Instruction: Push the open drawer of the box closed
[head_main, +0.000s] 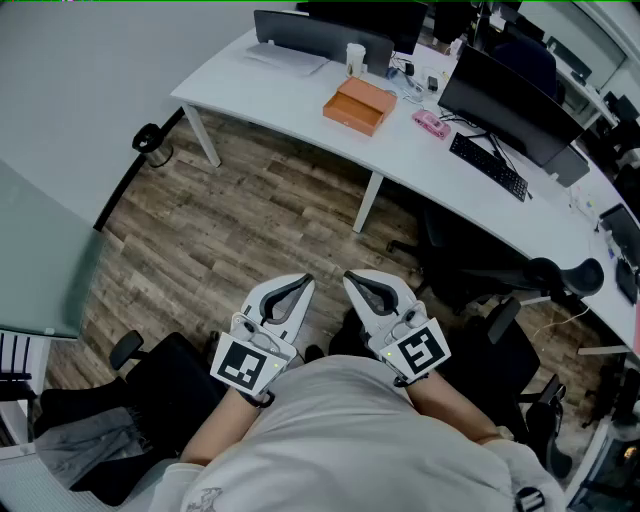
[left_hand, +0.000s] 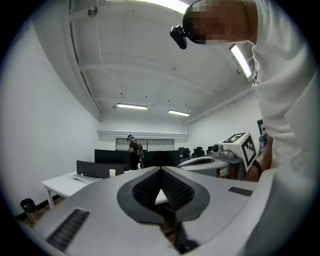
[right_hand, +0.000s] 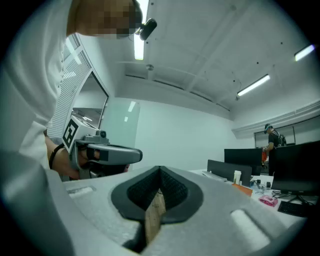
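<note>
Closest to the head camera, the person's pale shirt (head_main: 350, 440) is filling the bottom edge. Just past it the left gripper (head_main: 306, 282) and right gripper (head_main: 350, 276) are hovering side by side over the wood floor (head_main: 250, 220), each with its jaws pressed together on nothing. Well beyond them the orange box (head_main: 360, 105) is lying flat on the white desk (head_main: 290, 85). It is showing as a low rectangular block with a paler top and a darker side, and its drawer is too small to make out.

From the left gripper view, the ribbed pads (left_hand: 174, 188) are meeting at their tips, and the desk is showing far off to the left.

From the right gripper view, the jaws are sitting closed and empty. The box is appearing only as a thin orange sliver beside a white cup (right_hand: 237, 177), far ahead and to the right of the tips.
</note>
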